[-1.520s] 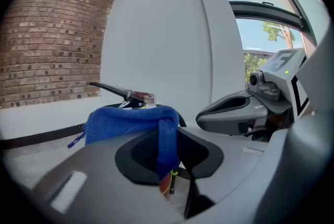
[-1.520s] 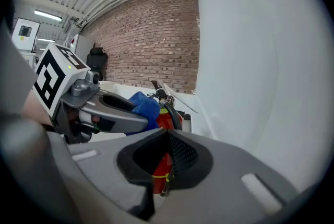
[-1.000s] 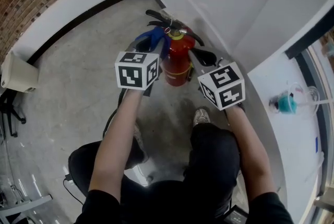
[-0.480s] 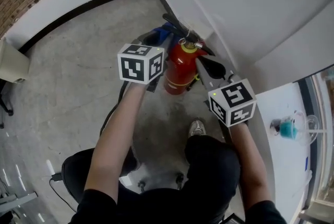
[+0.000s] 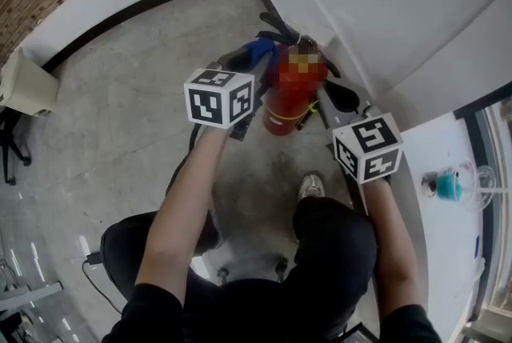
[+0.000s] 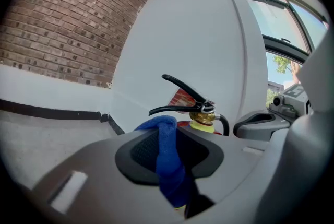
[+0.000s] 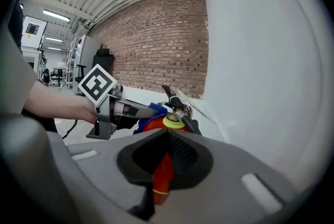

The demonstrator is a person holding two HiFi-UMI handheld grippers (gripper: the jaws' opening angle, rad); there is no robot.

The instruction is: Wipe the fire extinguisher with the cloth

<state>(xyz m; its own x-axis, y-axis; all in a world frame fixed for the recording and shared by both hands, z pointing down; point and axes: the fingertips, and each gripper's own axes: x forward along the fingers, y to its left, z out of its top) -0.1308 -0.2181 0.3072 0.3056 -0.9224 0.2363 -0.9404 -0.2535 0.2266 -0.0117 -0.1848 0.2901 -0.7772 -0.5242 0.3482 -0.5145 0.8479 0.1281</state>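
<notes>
1. My left claw (image 6: 168,163) is pinching the blue cloth (image 6: 166,139). A fold of it stands up between the pads, and the rest hangs down toward the camera.
2. The head view shows that claw (image 5: 250,61) holding the cloth (image 5: 261,53) against the far left shoulder of the fire extinguisher (image 5: 280,111).
3. My right claw (image 7: 166,165) is pressed almost together with nothing pinched. Only a narrow slit is left, and the red body shows through it.
4. From above, the right claw (image 5: 346,97) sits just right of the extinguisher. I cannot tell whether it touches.
5. The fire extinguisher (image 7: 153,124) stands upright between the two claws, its black levers (image 6: 180,96) and brass valve on top.
6. It stands on the grey concrete floor (image 5: 120,117), in the far corner against the white wall (image 5: 384,5).
7. A brick wall (image 6: 68,24) runs along the far left.
</notes>
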